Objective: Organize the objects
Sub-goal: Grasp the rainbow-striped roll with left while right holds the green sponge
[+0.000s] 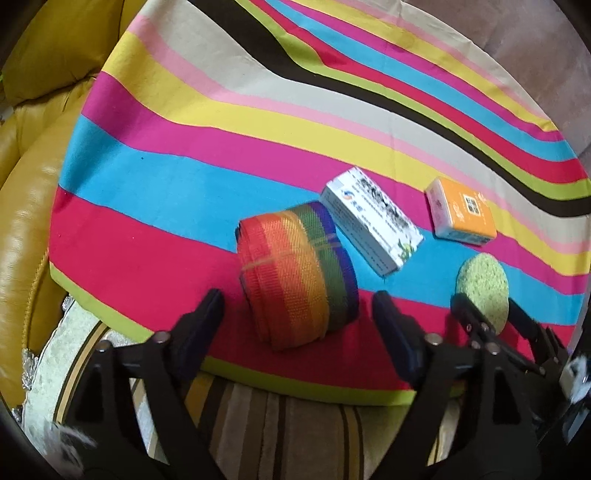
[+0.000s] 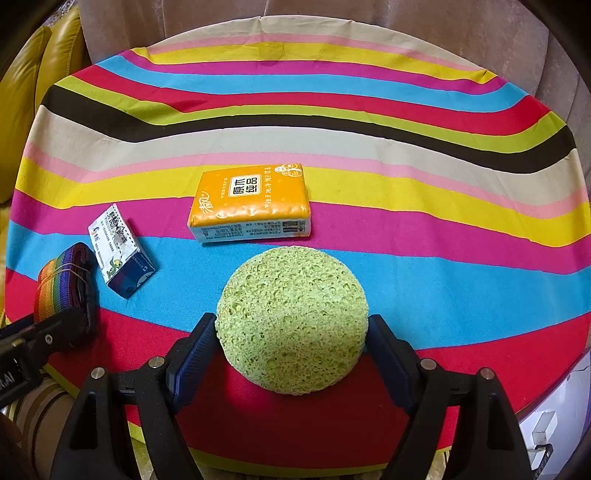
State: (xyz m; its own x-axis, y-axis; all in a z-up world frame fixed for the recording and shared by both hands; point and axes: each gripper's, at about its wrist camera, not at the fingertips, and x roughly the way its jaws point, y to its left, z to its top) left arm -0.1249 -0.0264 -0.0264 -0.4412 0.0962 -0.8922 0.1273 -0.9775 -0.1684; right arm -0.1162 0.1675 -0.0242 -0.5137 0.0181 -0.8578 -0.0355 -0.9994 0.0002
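The right gripper, spread wide, brackets the green sponge at twelve o'clock, pads seemingly just touching. The left gripper, also wide, faces the rainbow strap roll, its long axis toward eleven o'clock.

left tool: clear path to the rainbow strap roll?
Probably yes. The left tool is open, and the rainbow strap roll lies just ahead between its fingers, nothing between. The white box touches the roll's far side.

Striped multicolour cloth covering the tabletop; yellow leather sofa at left; striped rug below; brownish curtain behind.
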